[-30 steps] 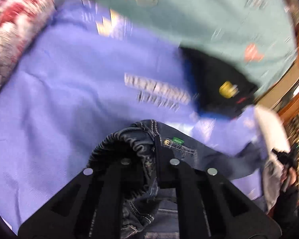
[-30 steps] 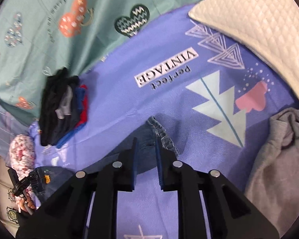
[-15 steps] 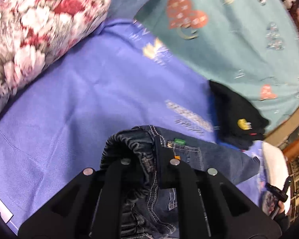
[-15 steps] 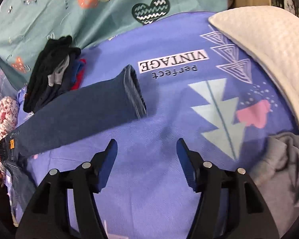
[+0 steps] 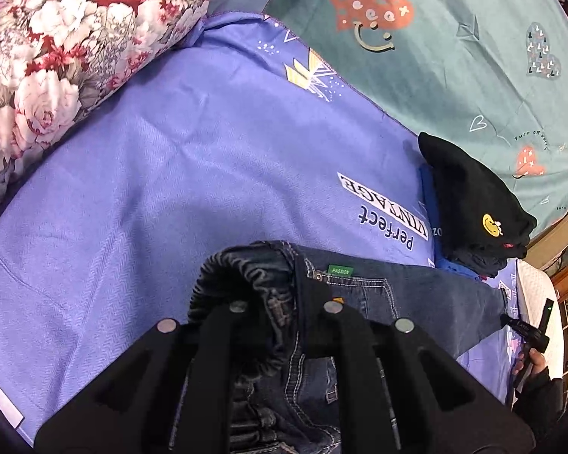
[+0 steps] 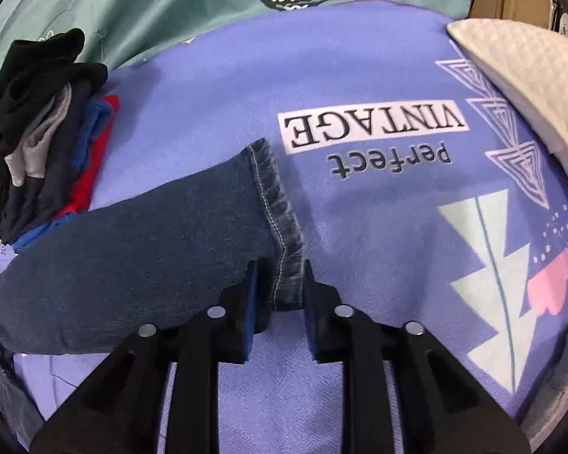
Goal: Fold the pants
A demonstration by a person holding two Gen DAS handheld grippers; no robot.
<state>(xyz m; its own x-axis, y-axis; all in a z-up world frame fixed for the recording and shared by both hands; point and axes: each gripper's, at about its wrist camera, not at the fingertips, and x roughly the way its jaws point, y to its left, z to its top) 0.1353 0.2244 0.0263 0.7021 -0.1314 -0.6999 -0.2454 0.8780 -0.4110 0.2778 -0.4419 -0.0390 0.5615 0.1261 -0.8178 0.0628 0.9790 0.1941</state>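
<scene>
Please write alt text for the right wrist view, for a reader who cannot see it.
The right gripper is closing on the hem of a jeans leg that lies flat on a purple sheet printed "Perfect VINTAGE". A pile of folded clothes sits at the left and a white pillow at the upper right.

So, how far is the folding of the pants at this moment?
Early stage. Done: the jeans lie stretched out on the purple sheet. In hand: the left hand-held gripper is shut on the waistband; the right hand-held gripper is closing around the leg hem. Left: no cross fold shows yet; afterwards they probably join the folded pile.
</scene>
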